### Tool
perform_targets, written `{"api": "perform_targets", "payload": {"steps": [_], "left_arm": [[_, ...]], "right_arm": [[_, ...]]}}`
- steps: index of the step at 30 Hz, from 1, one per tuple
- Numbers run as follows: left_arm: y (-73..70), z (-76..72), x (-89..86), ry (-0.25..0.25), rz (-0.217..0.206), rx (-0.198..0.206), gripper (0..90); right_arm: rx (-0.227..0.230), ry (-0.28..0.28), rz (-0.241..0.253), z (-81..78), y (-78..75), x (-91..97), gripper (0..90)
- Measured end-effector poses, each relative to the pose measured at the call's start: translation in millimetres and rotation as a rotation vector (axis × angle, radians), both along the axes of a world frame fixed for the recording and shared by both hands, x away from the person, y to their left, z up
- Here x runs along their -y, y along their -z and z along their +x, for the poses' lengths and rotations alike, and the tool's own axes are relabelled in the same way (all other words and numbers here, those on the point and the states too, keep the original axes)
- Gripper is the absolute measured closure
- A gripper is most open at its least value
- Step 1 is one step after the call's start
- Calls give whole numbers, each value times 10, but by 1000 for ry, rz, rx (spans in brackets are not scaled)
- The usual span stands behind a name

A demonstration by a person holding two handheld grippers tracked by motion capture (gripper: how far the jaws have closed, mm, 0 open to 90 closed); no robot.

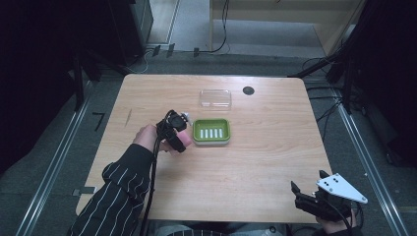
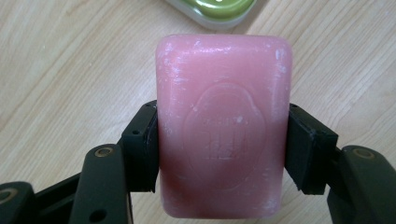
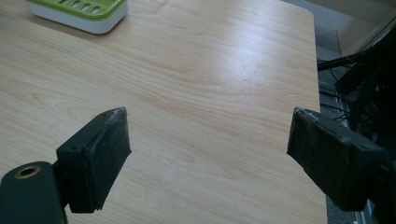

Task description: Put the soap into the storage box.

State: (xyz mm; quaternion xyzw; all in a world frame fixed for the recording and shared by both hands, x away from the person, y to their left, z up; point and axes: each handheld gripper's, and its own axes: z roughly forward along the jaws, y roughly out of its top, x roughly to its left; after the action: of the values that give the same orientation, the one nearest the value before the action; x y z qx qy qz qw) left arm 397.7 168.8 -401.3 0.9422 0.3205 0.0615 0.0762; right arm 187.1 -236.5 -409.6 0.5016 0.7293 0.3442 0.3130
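1. Gripping the pink soap bar (image 2: 223,126) across its two long sides, the left gripper (image 2: 223,144) had its jaws clamped on it, one pad on each side. I think this hold was chosen because the flat sides give the pads a firm surface and the embossed face stayed free.

2. The soap bar was in the air above the wooden table (image 1: 246,162), just beside the left edge of the green soap dish (image 1: 211,131). In the left gripper view the corner of this dish was visible just past the top of the bar, so the soap was probably meant to go there.

3. The dish lay open, with its slotted insert facing up. The clear lid (image 1: 215,98) rested apart from it, further back on the table, most likely so that nothing blocked the way into the dish.

4. The right gripper (image 3: 210,149) had its jaws wide apart with nothing between them. It waited at the near right corner of the table, well apart from the dish, probably to leave room for the left hand (image 1: 147,137).
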Motion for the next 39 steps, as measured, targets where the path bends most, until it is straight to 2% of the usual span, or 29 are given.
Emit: {"api": "perform_targets", "payload": {"steps": [18, 39], "left_arm": [[-95, 150, 208, 97, 0, 14, 386], [-191, 319, 445, 176, -7, 40, 386]], "right_arm": [[-4, 33, -4, -78, 5, 57, 135], [-7, 74, -6, -177, 13, 131, 135]]}}
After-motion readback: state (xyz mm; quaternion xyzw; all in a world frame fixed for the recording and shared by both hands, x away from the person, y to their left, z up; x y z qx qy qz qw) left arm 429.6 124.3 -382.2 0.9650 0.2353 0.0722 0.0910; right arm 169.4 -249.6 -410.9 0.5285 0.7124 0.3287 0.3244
